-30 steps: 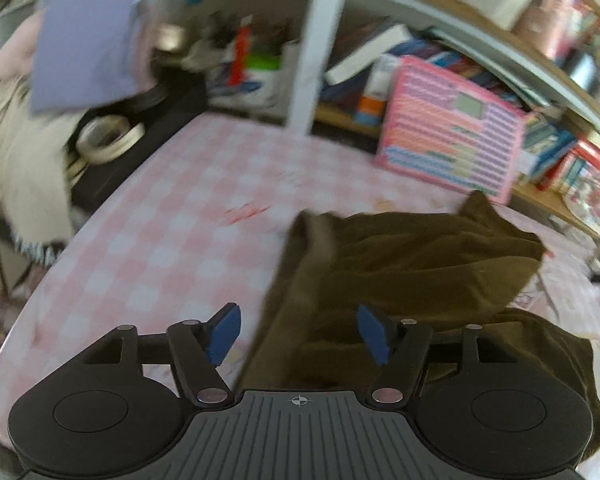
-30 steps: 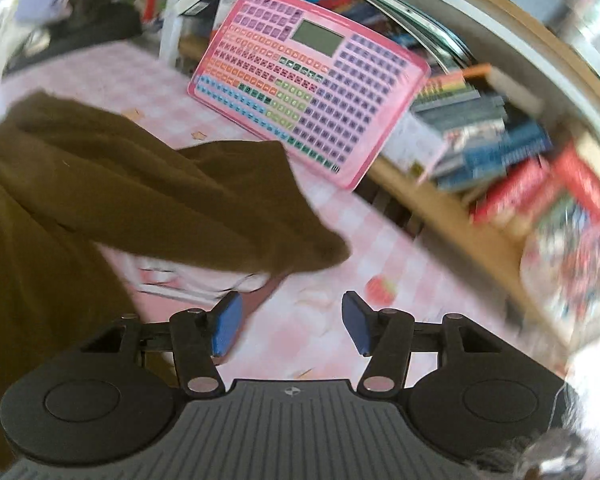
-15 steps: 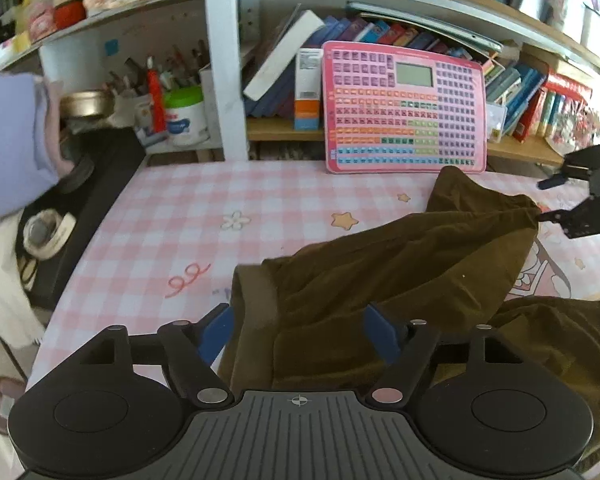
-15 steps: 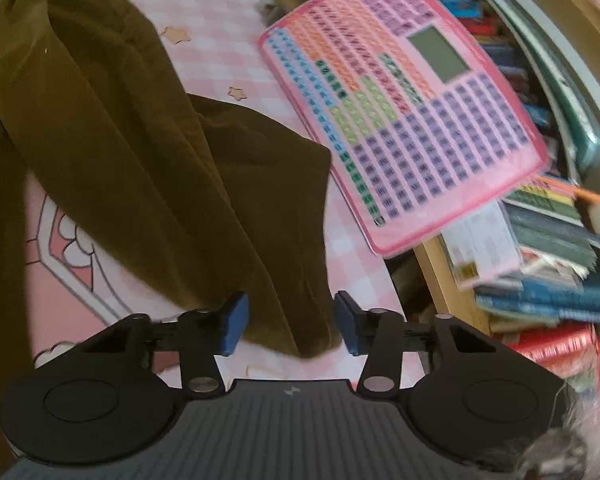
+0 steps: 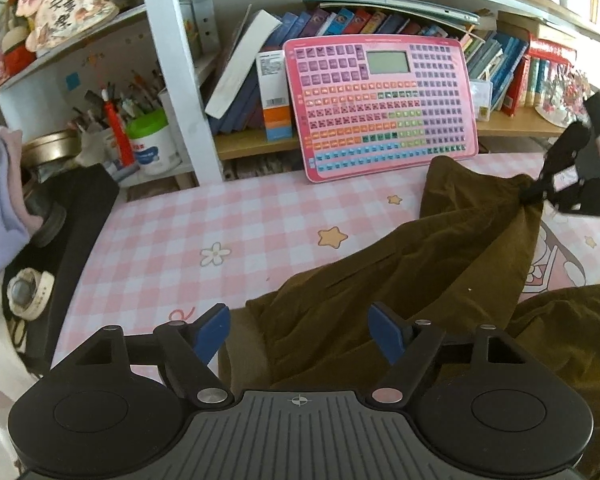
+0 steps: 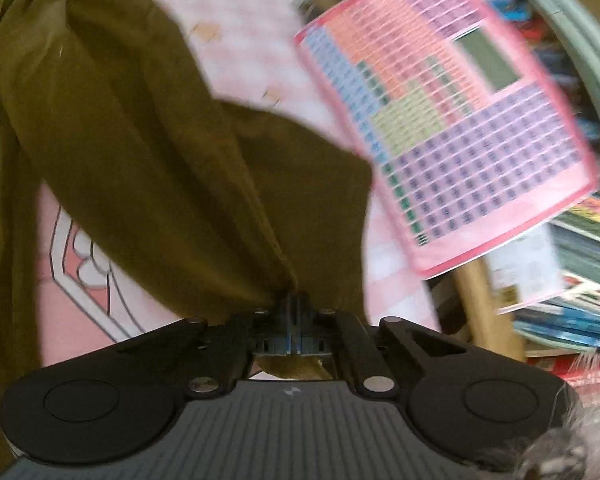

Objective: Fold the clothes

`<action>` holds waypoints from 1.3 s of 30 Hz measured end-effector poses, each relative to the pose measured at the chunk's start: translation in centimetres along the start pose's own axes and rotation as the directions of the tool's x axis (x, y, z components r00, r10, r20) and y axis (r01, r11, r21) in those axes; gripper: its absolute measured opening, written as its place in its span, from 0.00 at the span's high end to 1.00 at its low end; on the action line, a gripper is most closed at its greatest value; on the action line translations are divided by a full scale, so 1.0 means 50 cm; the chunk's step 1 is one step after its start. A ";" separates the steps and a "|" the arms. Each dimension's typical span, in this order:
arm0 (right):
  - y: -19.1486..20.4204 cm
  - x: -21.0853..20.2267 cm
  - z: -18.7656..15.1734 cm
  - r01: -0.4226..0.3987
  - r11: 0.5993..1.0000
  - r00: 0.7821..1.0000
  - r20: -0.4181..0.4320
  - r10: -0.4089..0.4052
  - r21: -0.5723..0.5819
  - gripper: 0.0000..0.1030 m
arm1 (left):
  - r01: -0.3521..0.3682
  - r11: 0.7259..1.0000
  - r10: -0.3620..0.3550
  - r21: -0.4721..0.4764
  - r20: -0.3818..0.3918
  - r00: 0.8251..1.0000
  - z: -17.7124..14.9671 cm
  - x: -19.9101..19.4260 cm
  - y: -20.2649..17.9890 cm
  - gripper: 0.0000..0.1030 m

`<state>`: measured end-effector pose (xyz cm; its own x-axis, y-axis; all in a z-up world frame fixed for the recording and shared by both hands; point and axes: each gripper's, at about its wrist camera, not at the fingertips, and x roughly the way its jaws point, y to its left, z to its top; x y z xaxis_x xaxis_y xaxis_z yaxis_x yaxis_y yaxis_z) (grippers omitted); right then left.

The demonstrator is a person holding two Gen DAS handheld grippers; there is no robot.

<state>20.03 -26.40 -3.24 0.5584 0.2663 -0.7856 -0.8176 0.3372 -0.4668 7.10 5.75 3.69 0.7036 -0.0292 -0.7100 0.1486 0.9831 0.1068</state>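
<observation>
The crumpled olive-brown cloth garment (image 5: 400,280) lies on the pink checked tablecloth (image 5: 220,220). The right gripper (image 6: 296,300), pressed together, pinches its corner. The left gripper (image 5: 300,332), spread and just widened, straddles the hem. The pink keyboard toy (image 5: 380,104) leans at twelve o'clock, against the bookshelf (image 5: 500,124).

Olive garment (image 5: 400,280) on pink-checked table (image 5: 204,224)

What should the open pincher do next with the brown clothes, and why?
Probably close the left gripper on the brown garment's near edge. Its jaws, just opening, straddle that edge without pressing, while the right gripper already pinches the far corner.
</observation>
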 end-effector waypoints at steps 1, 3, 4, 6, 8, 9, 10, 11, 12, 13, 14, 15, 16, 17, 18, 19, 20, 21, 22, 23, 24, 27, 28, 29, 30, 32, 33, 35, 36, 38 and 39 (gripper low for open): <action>-0.002 -0.018 0.003 0.018 1.000 1.000 0.023 -0.018 0.010 0.98 | 0.001 1.000 -0.001 0.006 0.000 1.000 0.001 0.004 -0.001 0.24; -0.001 -0.063 0.009 0.056 0.998 0.996 0.070 -0.057 0.014 0.98 | 0.002 1.000 -0.002 0.018 0.001 1.000 0.004 0.011 -0.003 0.24; 0.004 -0.087 0.014 0.074 0.997 0.993 0.093 -0.075 0.006 0.98 | 0.003 1.000 -0.003 0.024 0.002 1.000 0.005 0.014 -0.004 0.24; 0.011 -0.134 0.023 0.101 0.995 0.986 0.133 -0.099 -0.009 0.98 | 0.007 1.000 -0.008 0.021 0.005 1.000 0.007 0.022 -0.004 0.24; 0.021 -0.176 0.031 0.127 0.992 0.978 0.168 -0.122 -0.024 0.98 | 0.013 1.000 -0.013 0.016 0.008 1.000 0.009 0.029 -0.004 0.24; 0.025 -0.197 0.037 0.139 0.990 0.973 0.187 -0.132 -0.028 0.98 | 0.014 1.000 -0.015 0.014 0.011 1.000 0.010 0.031 -0.005 0.24; 0.030 -0.220 0.041 0.154 0.988 0.966 0.216 -0.145 -0.029 0.98 | 0.015 1.000 -0.015 0.014 0.014 1.000 0.011 0.032 -0.005 0.24; 0.036 -0.245 0.045 0.167 0.986 0.957 0.245 -0.157 -0.020 0.98 | 0.015 1.000 -0.016 0.013 0.016 1.000 0.012 0.033 -0.006 0.24; 0.039 -0.272 0.052 0.182 0.983 0.945 0.278 -0.173 -0.005 0.98 | 0.016 1.000 -0.016 0.012 0.019 1.000 0.014 0.034 -0.007 0.24; 0.041 -0.300 0.059 0.199 0.980 0.930 0.312 -0.193 0.015 0.98 | 0.016 1.000 -0.016 0.007 0.023 1.000 0.014 0.034 -0.006 0.24; 0.043 -0.327 0.067 0.215 0.976 0.914 0.345 -0.214 0.036 0.98 | 0.014 1.000 -0.014 -0.006 0.027 1.000 0.013 0.033 -0.004 0.24; 0.045 -0.350 0.073 0.236 0.970 0.896 0.373 -0.239 0.055 0.98 | 0.011 1.000 -0.011 -0.023 0.028 1.000 0.010 0.032 0.000 0.24; 0.043 -0.366 0.080 0.260 0.963 0.880 0.394 -0.266 0.070 0.98 | 0.009 0.999 -0.008 -0.041 0.029 1.000 0.007 0.031 0.004 0.24; 0.037 -0.372 0.086 0.278 0.957 0.871 0.397 -0.289 0.086 0.98 | 0.009 0.998 -0.007 -0.058 0.025 1.000 0.003 0.031 0.009 0.24; 0.031 -0.376 0.091 0.296 0.950 0.863 0.397 -0.311 0.100 0.98 | 0.008 0.997 -0.007 -0.074 0.019 1.000 -0.001 0.031 0.013 0.24; 0.023 -0.362 0.094 0.310 0.945 0.864 0.383 -0.327 0.105 0.98 | 0.006 0.996 -0.005 -0.084 0.011 1.000 -0.006 0.032 0.016 0.24; 0.009 -0.335 0.092 0.316 0.943 0.876 0.348 -0.332 0.106 0.98 | 0.002 0.996 -0.002 -0.090 0.001 1.000 -0.010 0.035 0.018 0.24; -0.004 -0.298 0.088 0.316 0.942 0.891 0.305 -0.336 0.114 0.98 | -0.002 0.996 0.001 -0.094 -0.010 1.000 -0.013 0.037 0.019 0.24; -0.018 -0.260 0.085 0.315 0.941 0.905 0.259 -0.337 0.124 0.97 | -0.004 0.995 0.002 -0.095 -0.016 1.000 -0.014 0.038 0.019 0.24; -0.034 -0.210 0.080 0.296 0.942 0.927 0.193 -0.323 0.158 0.97 | -0.004 0.995 0.002 -0.096 -0.020 1.000 -0.015 0.039 0.018 0.24; -0.053 -0.153 0.071 0.288 0.939 0.943 0.117 -0.313 0.190 0.90 | -0.002 0.995 0.000 -0.095 -0.023 1.000 -0.014 0.039 0.016 0.24; -0.083 -0.064 0.045 0.293 0.908 0.952 0.001 -0.308 0.298 0.78 | 0.000 0.997 -0.001 -0.081 -0.018 1.000 -0.010 0.033 0.008 0.24; -0.088 -0.061 0.037 0.284 0.894 0.954 -0.004 -0.301 0.346 0.78 | -0.001 0.997 0.000 -0.076 -0.014 1.000 -0.009 0.029 0.007 0.24; -0.092 -0.057 0.029 0.274 0.878 0.956 -0.009 -0.294 0.393 0.78 | 0.001 0.997 -0.002 -0.076 -0.011 1.000 -0.009 0.026 0.008 0.24; -0.095 -0.055 0.021 0.261 0.860 0.958 -0.011 -0.286 0.439 0.75 | 0.004 0.997 -0.004 -0.078 -0.010 1.000 -0.010 0.024 0.011 0.24; -0.079 -0.073 0.005 0.207 0.841 0.970 0.008 -0.243 0.499 0.70 | 0.001 0.997 -0.003 -0.083 -0.017 1.000 -0.015 0.027 0.017 0.24; -0.069 -0.079 -0.003 0.190 0.836 0.974 0.007 -0.226 0.515 0.68 | -0.003 0.996 0.001 -0.085 -0.021 1.000 -0.016 0.030 0.020 0.24; -0.046 -0.070 -0.019 0.183 0.834 0.980 -0.028 -0.198 0.520 0.67 | -0.009 0.996 0.007 -0.093 -0.027 1.000 -0.017 0.037 0.026 0.24; -0.037 -0.067 -0.032 0.177 0.831 0.982 -0.046 -0.181 0.527 0.67 | -0.009 0.995 0.006 -0.097 -0.028 1.000 -0.017 0.040 0.027 0.24; -0.021 -0.058 -0.056 0.154 0.813 0.988 -0.068 -0.140 0.562 0.67 | -0.004 0.995 0.001 -0.104 -0.029 1.000 -0.015 0.046 0.028 0.24; -0.011 -0.057 -0.069 0.137 0.799 0.990 -0.069 -0.119 0.586 0.68 | -0.002 0.995 -0.001 -0.102 -0.031 1.000 -0.014 0.049 0.026 0.24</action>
<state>18.38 -30.47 -2.14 0.6408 0.1610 -0.7507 -0.4940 0.8349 -0.2427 8.52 7.07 1.59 0.6812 -0.0247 -0.7317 0.0752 0.9965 0.0363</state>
